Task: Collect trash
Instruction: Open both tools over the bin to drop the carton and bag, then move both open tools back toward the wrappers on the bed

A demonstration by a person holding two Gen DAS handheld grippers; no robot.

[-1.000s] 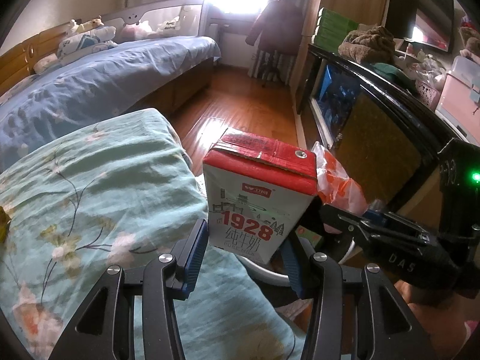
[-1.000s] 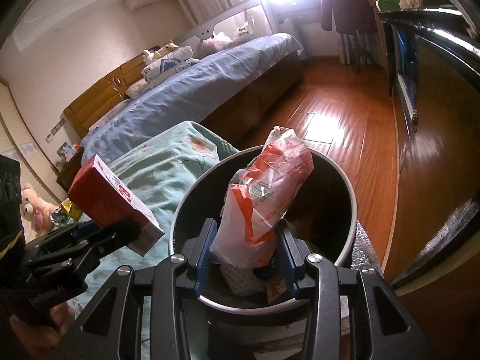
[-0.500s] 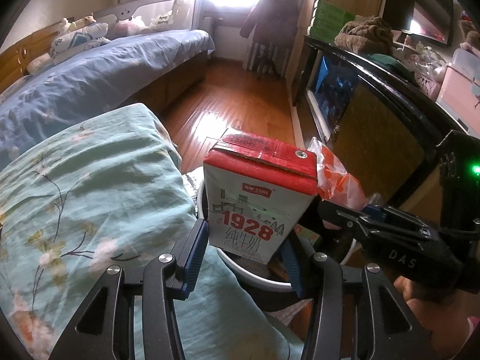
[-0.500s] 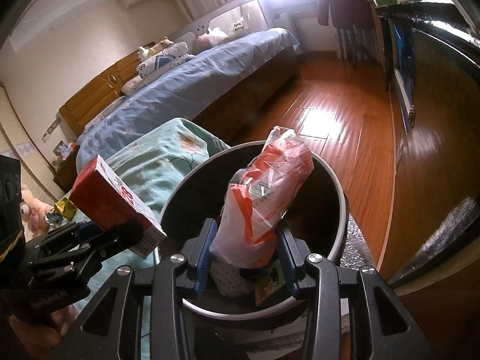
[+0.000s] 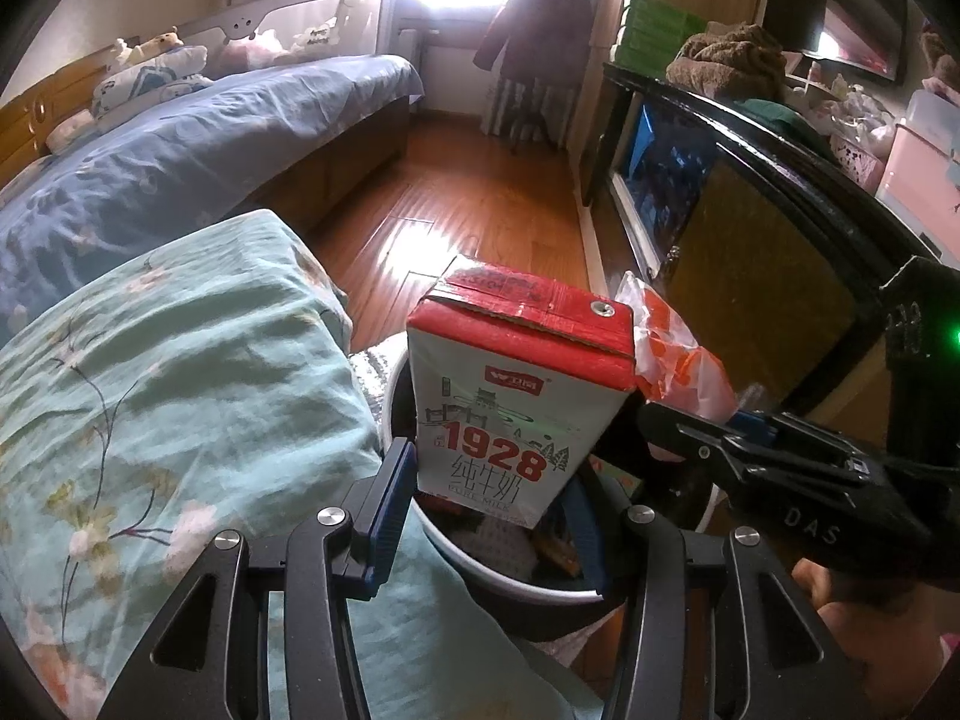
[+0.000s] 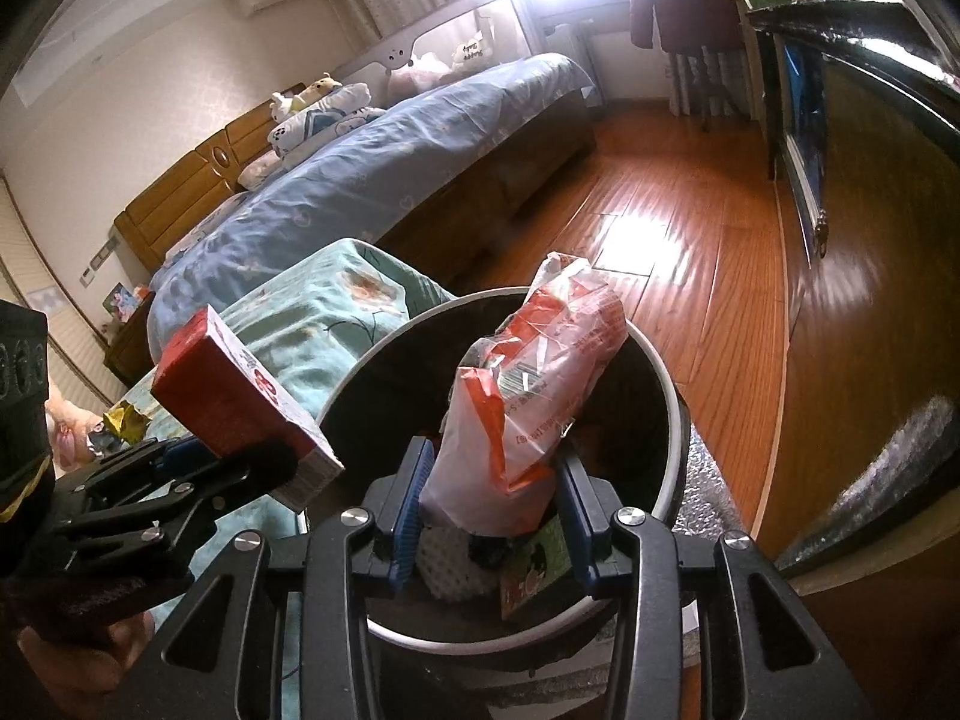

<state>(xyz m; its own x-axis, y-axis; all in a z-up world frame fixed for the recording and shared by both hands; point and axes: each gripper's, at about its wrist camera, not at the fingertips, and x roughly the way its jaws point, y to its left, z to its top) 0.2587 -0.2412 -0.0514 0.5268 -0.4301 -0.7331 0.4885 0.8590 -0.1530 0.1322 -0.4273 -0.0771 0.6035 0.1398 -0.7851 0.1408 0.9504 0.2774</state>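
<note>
Teal flowered cloth (image 5: 156,396) filled the left of my left-wrist view. At centre my left gripper (image 5: 486,510) clamped the red-topped milk carton (image 5: 510,396) upright over the white-rimmed bin (image 5: 498,564). To its right, my right gripper (image 6: 489,516) pinched an orange-and-white plastic bag (image 6: 534,384) above that same bin, whose bottom already held scraps. Wooden floor (image 6: 690,276) shone at right.

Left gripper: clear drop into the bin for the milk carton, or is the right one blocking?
Probably yes. The left gripper holds the milk carton over the bin mouth's near-left side; the right gripper with its snack bag leaves that side free.
</note>
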